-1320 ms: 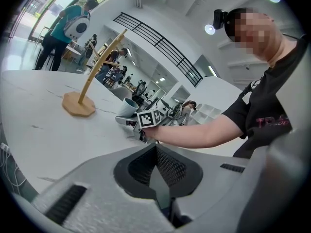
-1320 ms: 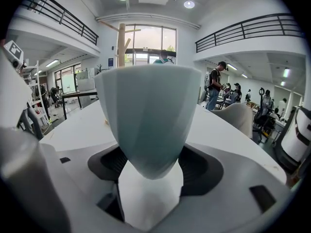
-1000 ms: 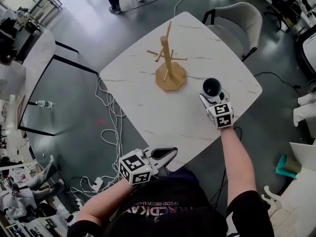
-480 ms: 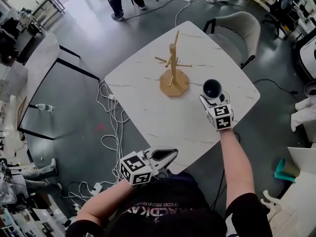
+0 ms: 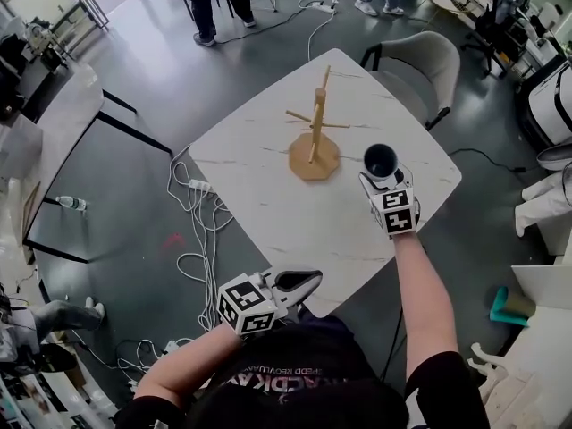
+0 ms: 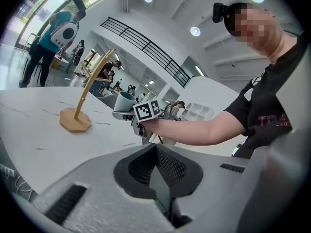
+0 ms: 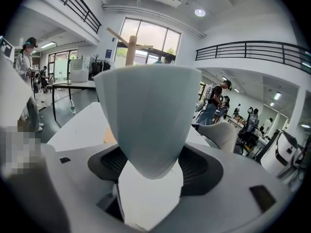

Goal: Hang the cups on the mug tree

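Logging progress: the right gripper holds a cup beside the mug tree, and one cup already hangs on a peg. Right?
Not quite: no cup hangs on it. The head view shows the mug tree with all its pegs bare. The right gripper does hold a cup beside it.

Square white tabletop [image 5: 268, 204]: marble-look, grey-veined, smooth, faint sheen. Pale wooden mug tree with octagonal base [image 5: 315, 150]: bare light wood, matt. Pale blue-white tapered cup [image 7: 146, 110]: smooth, satin, ceramic-like; interior dark. Grey right gripper [image 7: 148, 154], left gripper [image 6: 158, 178]: matt plastic, finely grained; dark ribbed pads [image 7: 109, 161]. Grey floor [image 5: 134, 177], left: polished, reflective.
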A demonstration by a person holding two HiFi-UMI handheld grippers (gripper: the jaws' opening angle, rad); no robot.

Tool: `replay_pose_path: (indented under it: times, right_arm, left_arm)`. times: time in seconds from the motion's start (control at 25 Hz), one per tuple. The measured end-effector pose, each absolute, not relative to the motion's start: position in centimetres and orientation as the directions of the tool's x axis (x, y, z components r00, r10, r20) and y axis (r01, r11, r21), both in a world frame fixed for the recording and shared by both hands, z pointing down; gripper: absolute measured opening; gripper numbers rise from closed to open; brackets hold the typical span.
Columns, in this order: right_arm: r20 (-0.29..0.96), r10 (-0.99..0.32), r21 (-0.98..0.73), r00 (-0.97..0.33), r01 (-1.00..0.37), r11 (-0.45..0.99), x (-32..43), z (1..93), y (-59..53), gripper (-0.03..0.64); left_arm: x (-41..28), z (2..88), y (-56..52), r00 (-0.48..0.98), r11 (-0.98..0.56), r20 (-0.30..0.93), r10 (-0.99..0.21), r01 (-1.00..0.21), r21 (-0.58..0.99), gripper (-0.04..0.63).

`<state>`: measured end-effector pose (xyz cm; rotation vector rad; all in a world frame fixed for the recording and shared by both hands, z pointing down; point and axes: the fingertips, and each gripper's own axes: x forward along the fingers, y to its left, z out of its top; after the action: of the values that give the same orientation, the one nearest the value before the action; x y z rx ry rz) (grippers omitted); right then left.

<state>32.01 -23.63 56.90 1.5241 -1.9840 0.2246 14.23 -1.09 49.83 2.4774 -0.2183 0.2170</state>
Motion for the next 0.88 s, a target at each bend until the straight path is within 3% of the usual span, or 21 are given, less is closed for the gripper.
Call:
replay_pose_path:
  times: [0.56,0.88]
  right_arm:
    - [0.619,-0.783,0.461,0.064,-0.836,0.297,31.8,53.6,-25.1,0.322]
    - [0.631,-0.743,0.639,0.225,-0.693,0.333,32.6,52.3,-26.5,0.322]
  left_arm:
    - [11.2,48.5,-0.9,0.981,-0.819,0.185,-0.056,-0.151,0.553,-0.003]
    - [9.2,48.4,-1.3,0.984,-0.821,0.172,-0.040,-0.130,0.556,-0.003]
